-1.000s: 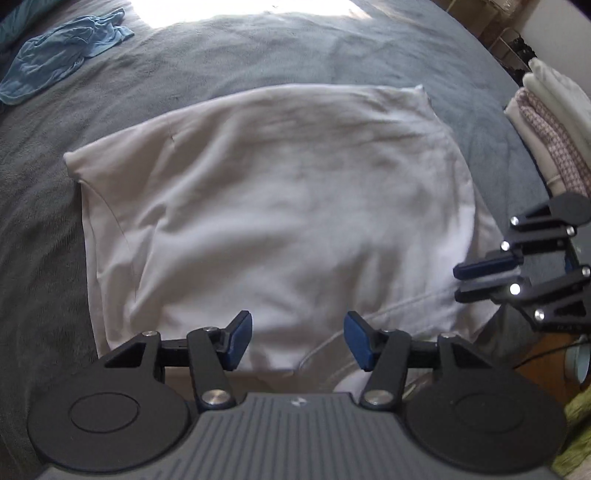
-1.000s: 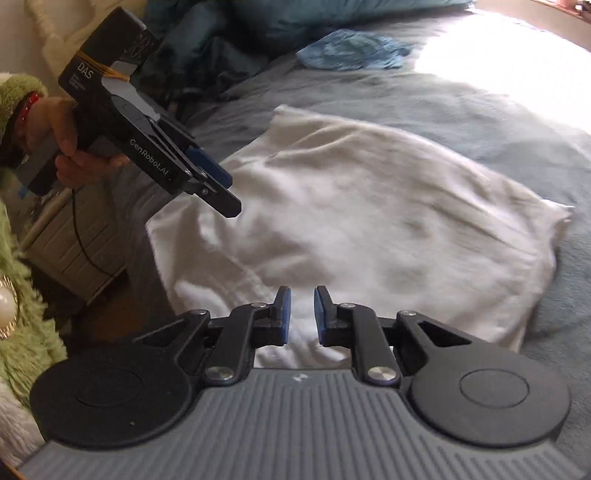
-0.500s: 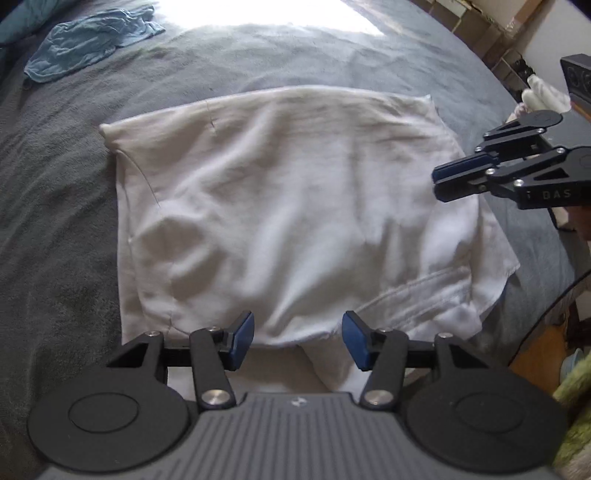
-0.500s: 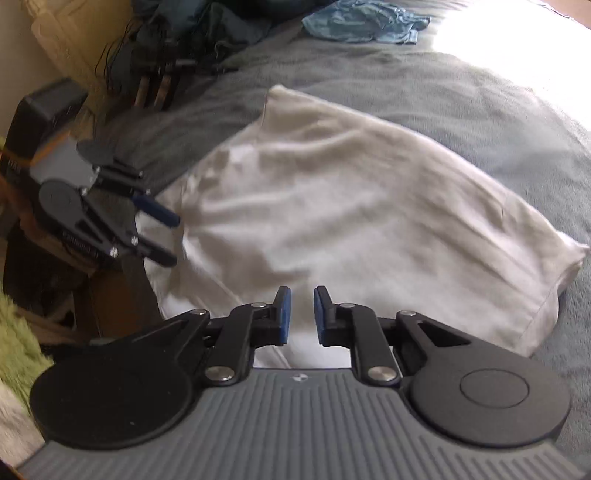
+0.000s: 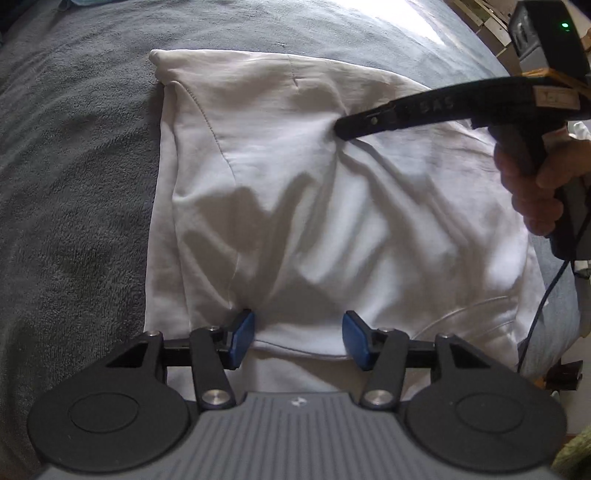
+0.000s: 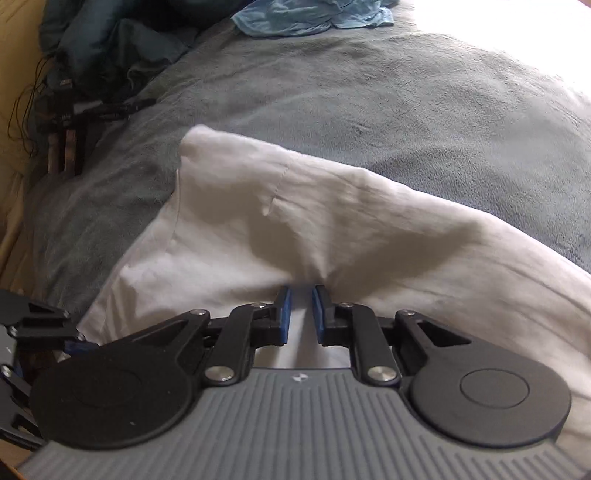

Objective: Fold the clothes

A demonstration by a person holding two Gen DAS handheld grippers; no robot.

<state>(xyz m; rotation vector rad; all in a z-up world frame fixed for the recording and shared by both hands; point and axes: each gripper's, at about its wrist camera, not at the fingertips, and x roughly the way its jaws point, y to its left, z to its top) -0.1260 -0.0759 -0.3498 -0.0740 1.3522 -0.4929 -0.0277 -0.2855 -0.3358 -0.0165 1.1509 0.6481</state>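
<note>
A white garment (image 5: 295, 206) lies spread and wrinkled on the grey blanket (image 5: 74, 192). My left gripper (image 5: 298, 334) is open over its near hem, with the blue pads (image 5: 242, 338) straddling a stretch of the edge. My right gripper (image 6: 301, 310) has its jaws a narrow gap apart, and its tips push down into the middle of the garment (image 6: 369, 229). In the left wrist view the right gripper (image 5: 341, 129) reaches in from the right, held by a hand (image 5: 532, 192), and creases radiate from its tip. Whether cloth is pinched between its pads is unclear.
A light blue garment (image 6: 314, 18) lies at the far end of the bed beside dark bedding (image 6: 110, 48). Cables and a wooden frame (image 6: 66, 140) stand off the bed's left side. A cable (image 5: 546, 295) hangs at the right bed edge.
Both grippers came down closer to the garment. The right gripper swept in from the garment's right edge to its middle and now dents the cloth. Neither jaw gap has changed.
</note>
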